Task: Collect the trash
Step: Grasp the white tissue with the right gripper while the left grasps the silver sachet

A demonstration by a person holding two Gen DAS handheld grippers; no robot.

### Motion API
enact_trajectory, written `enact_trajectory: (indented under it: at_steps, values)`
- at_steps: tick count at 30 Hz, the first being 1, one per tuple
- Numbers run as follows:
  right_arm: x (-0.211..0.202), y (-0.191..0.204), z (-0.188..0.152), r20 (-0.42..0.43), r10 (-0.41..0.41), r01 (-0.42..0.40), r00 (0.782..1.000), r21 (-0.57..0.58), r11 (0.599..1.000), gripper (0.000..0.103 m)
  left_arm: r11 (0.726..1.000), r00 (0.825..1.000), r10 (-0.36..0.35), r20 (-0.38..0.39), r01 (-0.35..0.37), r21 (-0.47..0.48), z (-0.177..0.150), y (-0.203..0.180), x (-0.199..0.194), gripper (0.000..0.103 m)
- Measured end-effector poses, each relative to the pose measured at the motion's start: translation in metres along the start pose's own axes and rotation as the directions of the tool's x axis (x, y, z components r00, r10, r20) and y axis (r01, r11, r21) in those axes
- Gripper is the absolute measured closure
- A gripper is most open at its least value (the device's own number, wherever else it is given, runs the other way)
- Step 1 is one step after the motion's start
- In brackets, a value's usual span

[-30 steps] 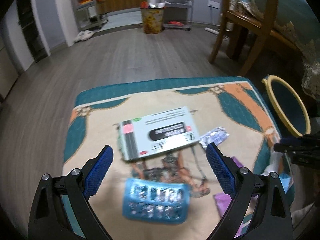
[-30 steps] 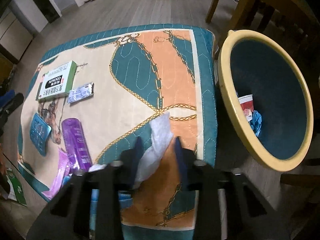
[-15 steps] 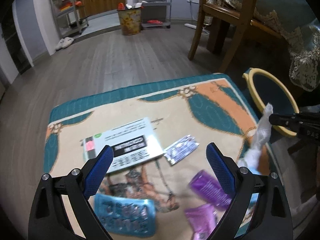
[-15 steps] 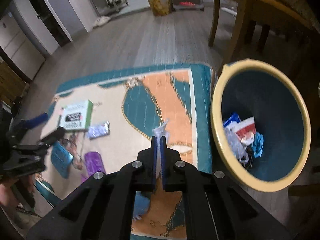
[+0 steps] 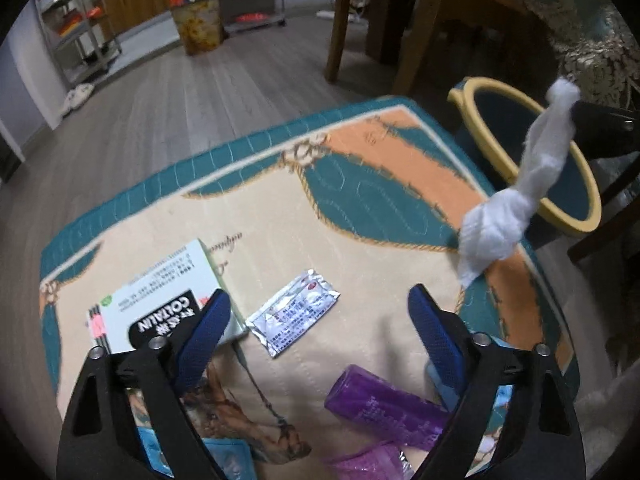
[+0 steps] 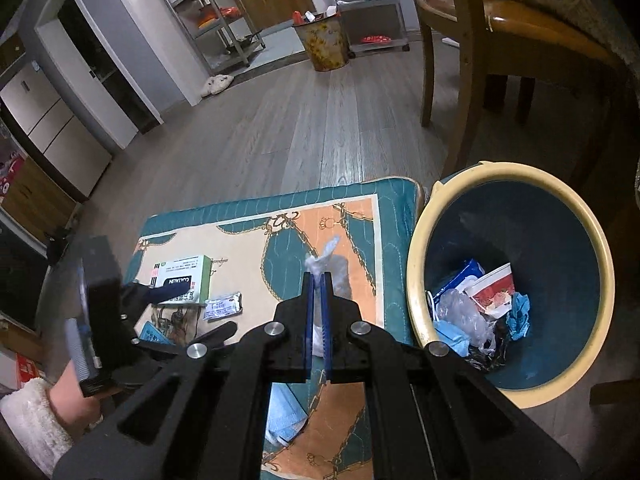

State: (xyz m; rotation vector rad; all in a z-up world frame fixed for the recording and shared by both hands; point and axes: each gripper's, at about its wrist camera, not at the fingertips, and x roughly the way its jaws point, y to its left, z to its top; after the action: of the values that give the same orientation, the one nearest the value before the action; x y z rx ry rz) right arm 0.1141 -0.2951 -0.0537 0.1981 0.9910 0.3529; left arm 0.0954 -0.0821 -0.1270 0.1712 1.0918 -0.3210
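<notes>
My right gripper (image 6: 317, 280) is shut on a white crumpled tissue (image 5: 516, 192), which hangs above the mat's right edge, just left of the yellow-rimmed trash bin (image 6: 416, 248); the tissue (image 6: 326, 254) pokes past the fingertips. The bin holds several pieces of trash. My left gripper (image 5: 318, 312) is open and empty, low over the patterned mat (image 5: 360, 176), straddling a silver foil sachet (image 5: 294, 318). A white and green medicine box (image 5: 160, 300) lies by its left finger. A purple tube (image 5: 384, 404) lies by its right finger.
A blue blister pack (image 5: 224, 456) and purple wrapper (image 5: 368, 462) lie at the mat's near edge, a blue mask (image 6: 284, 416) below my right gripper. A wooden chair (image 6: 460, 60) and draped table stand behind the bin. A patterned waste bin (image 6: 326, 42) stands far back.
My right gripper has lifted the tissue off the mat and carried it up toward the bin. My left gripper has swung right from the medicine box to over the foil sachet.
</notes>
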Motion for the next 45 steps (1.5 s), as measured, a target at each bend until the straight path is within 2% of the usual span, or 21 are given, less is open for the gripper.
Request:
enact_trajectory:
  at_steps: [4,9,12,14,16,18,19,23,26,27,30,32,36,41,45]
  values:
    - [0.005,-0.003,-0.001,-0.017,0.006,-0.005,1.000,0.004,1.000,0.100,1.000,0.999,0.004,-0.038,-0.004,0.007,-0.003,0.002,0.010,0.026]
    - [0.008,-0.004,-0.001,-0.024,0.007,-0.007,1.000,0.001,1.000,0.100,0.998,0.993,0.060,-0.101,-0.058,0.017,-0.008,0.006,0.025,0.029]
    - [0.007,-0.006,-0.001,-0.020,0.005,-0.005,1.000,0.001,1.000,0.100,0.999,0.992,0.051,-0.116,-0.052,-0.008,-0.010,0.009,0.030,0.031]
    - [0.007,-0.007,-0.001,-0.018,0.004,-0.004,1.000,0.004,1.000,0.100,0.999,0.992,0.045,-0.114,-0.047,-0.020,-0.008,0.009,0.029,0.040]
    - [0.007,-0.008,-0.001,-0.018,0.002,-0.002,1.000,0.005,1.000,0.100,0.999,0.993,0.041,-0.112,-0.044,-0.022,-0.007,0.008,0.028,0.059]
    - [0.007,-0.008,-0.001,-0.017,0.000,0.000,1.000,0.005,1.000,0.100,0.999,0.993,0.035,-0.111,-0.038,-0.031,-0.007,0.009,0.025,0.067]
    - [0.007,-0.008,-0.001,-0.017,-0.002,0.002,1.000,0.005,1.000,0.100,0.999,0.993,0.030,-0.110,-0.035,-0.037,-0.006,0.010,0.024,0.070]
    - [0.006,-0.009,0.000,-0.010,-0.008,0.008,1.000,0.003,1.000,0.100,0.998,0.997,0.035,-0.070,-0.039,-0.045,-0.003,0.014,0.013,0.071]
    - [0.005,-0.009,-0.001,-0.007,-0.013,0.013,1.000,0.004,1.000,0.100,0.998,1.000,0.021,-0.021,-0.022,-0.067,0.003,0.015,-0.001,0.074]
    - [0.005,-0.010,0.000,-0.007,-0.014,0.014,1.000,0.005,1.000,0.100,0.997,1.000,0.014,-0.004,-0.014,-0.073,0.006,0.015,-0.006,0.078]
    - [0.005,-0.009,0.000,-0.007,-0.017,0.017,1.000,0.006,1.000,0.100,0.997,1.000,-0.010,0.013,0.011,-0.076,0.011,0.009,-0.013,0.079]
    - [0.005,-0.010,0.000,-0.007,-0.015,0.015,1.000,0.007,1.000,0.100,0.998,1.000,-0.011,0.010,0.012,-0.059,0.011,0.006,-0.012,0.097]
    - [0.005,-0.010,0.000,-0.009,-0.013,0.013,1.000,0.010,1.000,0.100,0.998,1.000,-0.029,-0.002,0.029,-0.064,0.009,0.003,-0.010,0.098]
    - [0.006,-0.013,0.000,-0.013,-0.007,0.008,1.000,0.029,1.000,0.100,0.991,0.999,-0.050,0.002,0.049,-0.126,0.011,0.017,-0.009,0.098]
    - [0.006,-0.013,0.001,-0.010,-0.001,0.002,1.000,0.025,1.000,0.100,0.991,0.999,-0.053,0.009,0.054,-0.119,0.012,0.019,-0.009,0.098]
